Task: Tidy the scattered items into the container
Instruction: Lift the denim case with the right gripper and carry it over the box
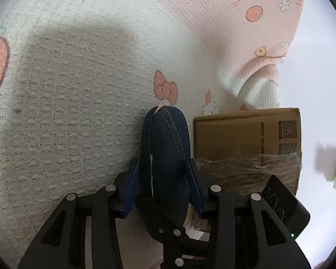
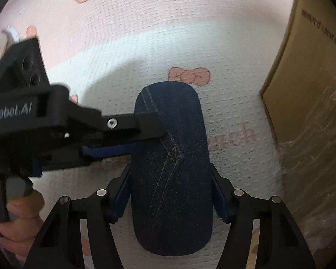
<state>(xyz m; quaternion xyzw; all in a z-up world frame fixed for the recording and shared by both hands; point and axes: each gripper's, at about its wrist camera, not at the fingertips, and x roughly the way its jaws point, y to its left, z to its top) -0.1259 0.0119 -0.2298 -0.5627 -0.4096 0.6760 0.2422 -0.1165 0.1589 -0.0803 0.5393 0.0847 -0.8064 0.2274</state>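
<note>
both tongs, left [image 1: 163, 174] and right [image 2: 170, 190], grip denim pouch [image 2: 170, 168] over blanket [image 1: 78, 89]; box [image 1: 246, 139] beside it, contents unseen.

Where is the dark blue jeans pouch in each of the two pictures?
Left wrist view: the denim pouch sits low in the middle, edge-on, clamped by the left gripper.
Right wrist view: centre, flat side showing, between the right gripper fingers.
Shared landmark: the cardboard box on the right in both views.

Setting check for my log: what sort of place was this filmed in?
Probably a home, on a bed or play mat: a waffle-knit blanket printed with cartoon bows and strawberries covers the surface, and a taped cardboard box sits on it beside a denim pouch.
</note>
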